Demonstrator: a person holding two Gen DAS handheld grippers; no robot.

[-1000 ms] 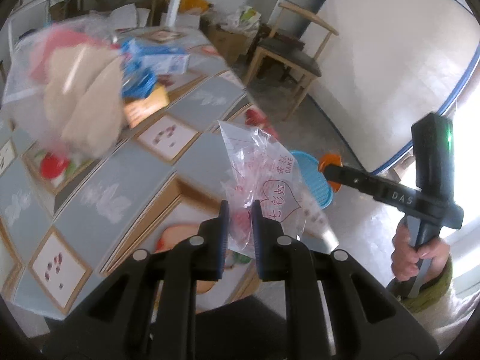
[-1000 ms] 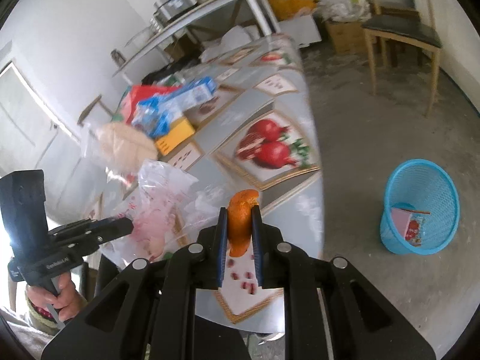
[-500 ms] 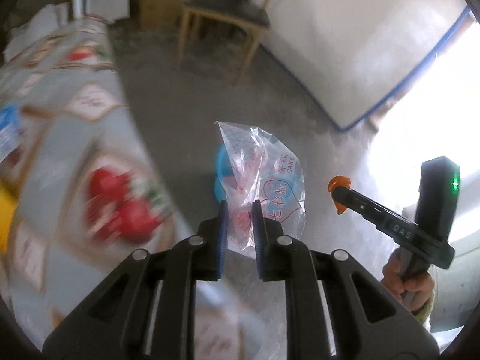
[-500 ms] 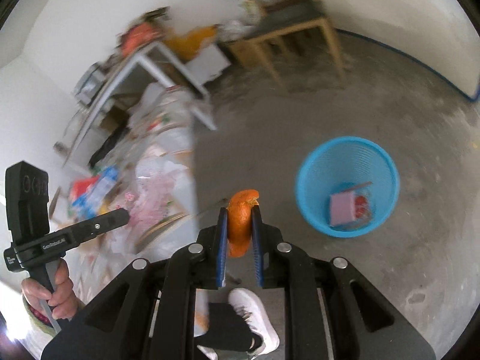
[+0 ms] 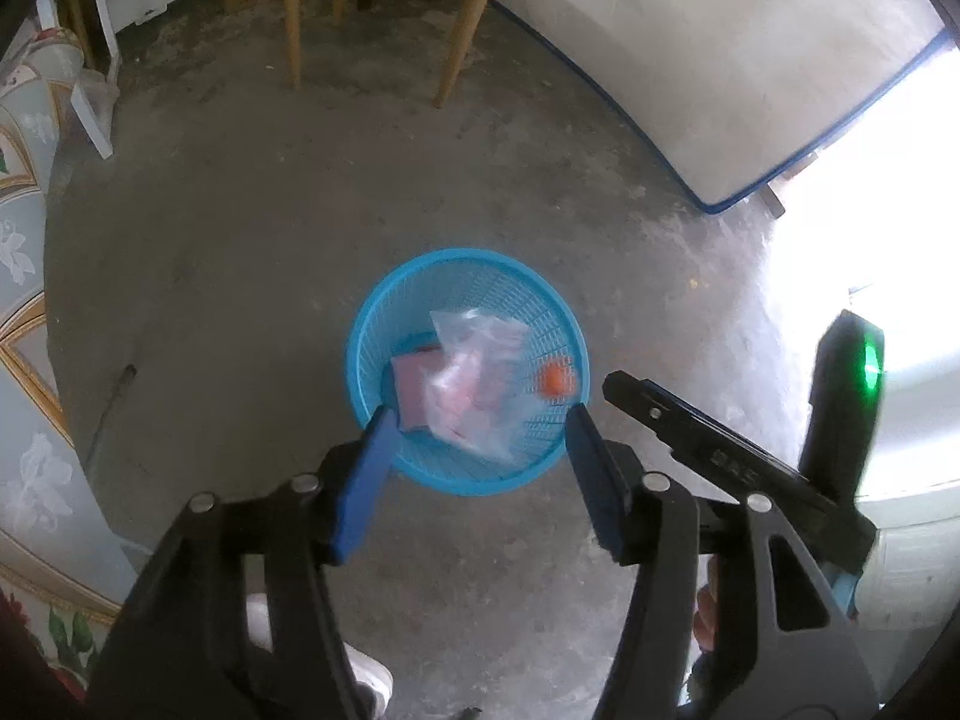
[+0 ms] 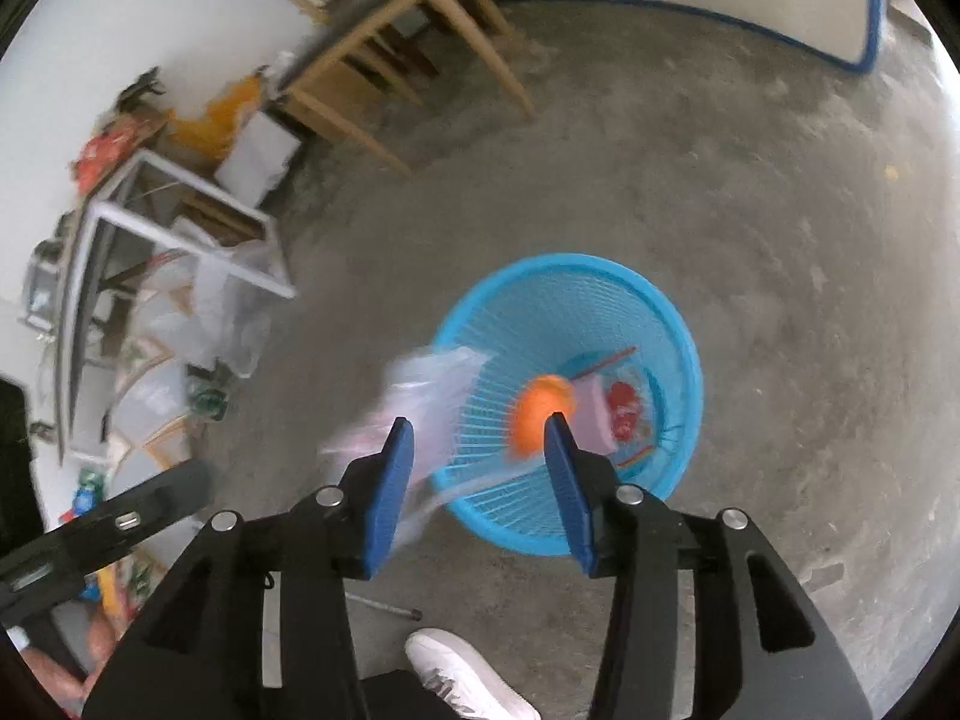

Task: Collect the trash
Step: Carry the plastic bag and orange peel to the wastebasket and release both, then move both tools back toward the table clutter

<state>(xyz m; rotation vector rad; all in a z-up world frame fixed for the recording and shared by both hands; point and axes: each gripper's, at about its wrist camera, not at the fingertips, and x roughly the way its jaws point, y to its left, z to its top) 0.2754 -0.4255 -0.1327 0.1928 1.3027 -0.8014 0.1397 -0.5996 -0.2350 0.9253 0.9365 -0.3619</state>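
Observation:
A blue mesh trash basket (image 5: 384,306) stands on the concrete floor; it also shows in the right wrist view (image 6: 672,312). My left gripper (image 5: 480,420) is open above its near rim. A clear plastic bag with pink print (image 5: 480,384) is blurred, falling into the basket (image 6: 420,402). My right gripper (image 6: 480,432) is open above the basket. An orange peel (image 6: 540,408) drops between its fingers and shows inside the basket (image 5: 555,381). A pink wrapper (image 5: 411,384) lies in the basket.
A wooden chair (image 5: 384,0) stands beyond the basket. The patterned table edge (image 5: 24,360) is at the left. A white metal rack (image 6: 180,228) with clutter is at the left. A white shoe (image 6: 462,678) is below the grippers.
Both grippers swung from the table to above the basket and opened. The plastic bag left the left gripper and the orange peel left the right; both are dropping into the basket.

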